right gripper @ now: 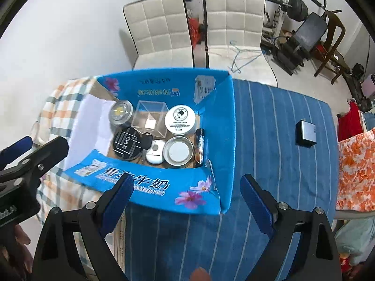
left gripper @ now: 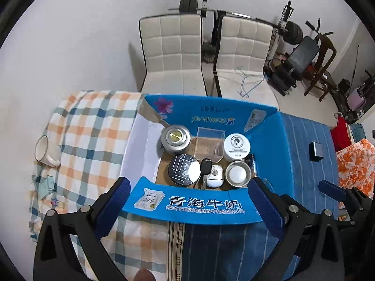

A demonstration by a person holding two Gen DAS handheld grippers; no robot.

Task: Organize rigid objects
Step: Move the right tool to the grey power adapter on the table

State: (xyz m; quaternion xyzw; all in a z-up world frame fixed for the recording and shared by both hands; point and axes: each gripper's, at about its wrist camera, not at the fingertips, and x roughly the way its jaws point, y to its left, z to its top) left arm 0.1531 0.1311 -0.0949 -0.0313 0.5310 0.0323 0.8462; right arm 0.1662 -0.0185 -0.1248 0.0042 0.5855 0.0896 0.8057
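A lived-in room of a home is shown, used partly as a private gym. Two white padded chairs (left gripper: 172, 53) are set side by side against a plain white wall. Behind them a barbell rack (left gripper: 206, 2) with black weight plates (left gripper: 187, 5) is seen, and to the right a weight bench (left gripper: 303, 51) is surrounded by cables and further equipment on a pale floor. A wire clothes hanger (left gripper: 248, 82) is left on one chair seat. The bench is covered with household cloths: a checked cloth (left gripper: 93, 126) and a blue striped towel (right gripper: 281, 140). A white mug (left gripper: 45, 151) and a reused blue milk carton box (left gripper: 211, 207) are placed on it.
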